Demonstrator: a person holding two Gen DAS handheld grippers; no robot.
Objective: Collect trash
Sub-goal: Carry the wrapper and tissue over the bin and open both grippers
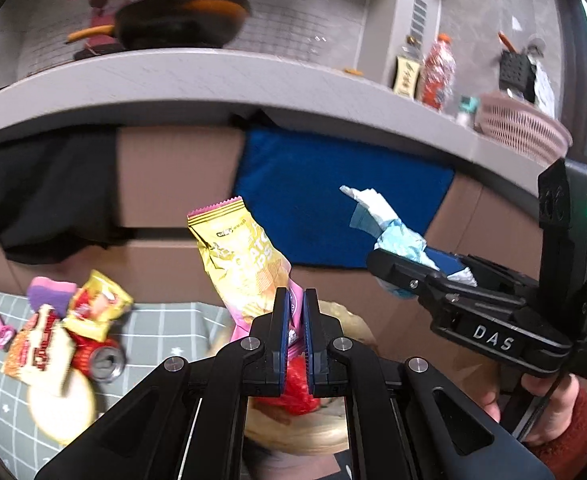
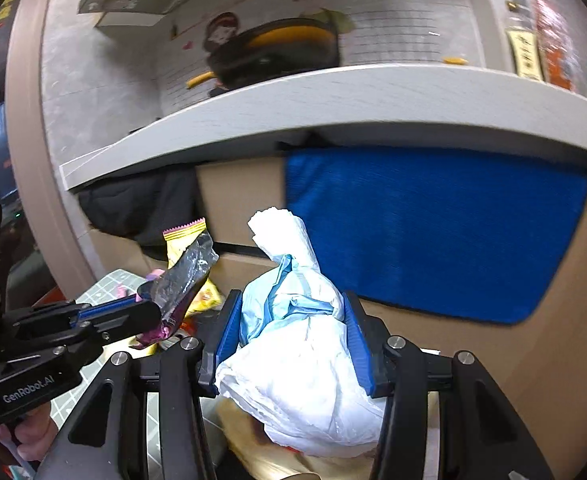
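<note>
My left gripper (image 1: pixel 296 304) is shut on a yellow and pink chip packet (image 1: pixel 241 264) that stands up from its jaws. The packet also shows in the right wrist view (image 2: pixel 185 276), held by the left gripper (image 2: pixel 153 312). My right gripper (image 2: pixel 293 312) is shut on a crumpled wad of white and light blue tissue (image 2: pixel 301 344). The wad also shows in the left wrist view (image 1: pixel 389 236), held by the right gripper (image 1: pixel 397 272). Both are held above a pale round bowl (image 1: pixel 333 428) with something red (image 1: pixel 299 392) in it.
Several snack wrappers and a red can (image 1: pixel 97 356) lie in a pile (image 1: pixel 65 332) on a grey checked mat (image 1: pixel 165 336) at the left. A cardboard wall with a blue cloth (image 1: pixel 333 196) stands behind. A grey counter (image 1: pixel 213 80) above carries a wok, bottles and a pink basket (image 1: pixel 521 124).
</note>
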